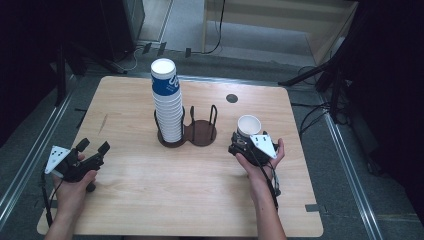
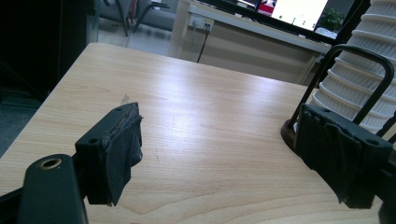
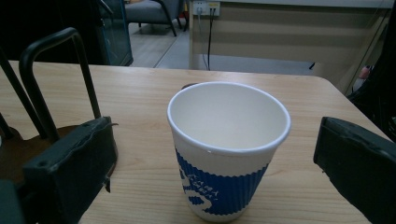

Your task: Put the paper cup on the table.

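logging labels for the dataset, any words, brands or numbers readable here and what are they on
None can be read.
Single paper cup: white print on its blue band, a figure or logo, too blurred to read.
Cup stack: white marks on the top cup's blue band, too small to read.
Screen in the left gripper view: bright, content blurred.

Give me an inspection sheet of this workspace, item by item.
Surface: wooden table, bare apart from the things below; dark round spot near the far edge.
Job's things: single paper cup upright, empty, between the right gripper's open jaws; tall cup stack in one ring of the two-ring holder, other ring free.
Clutter: nothing seen.
Grippers: left gripper open, holding nothing; right gripper open around the cup, contact not clear.
Cables: one trails from each gripper; more on the floor beyond.
Surroundings: dark stands, floor rails.
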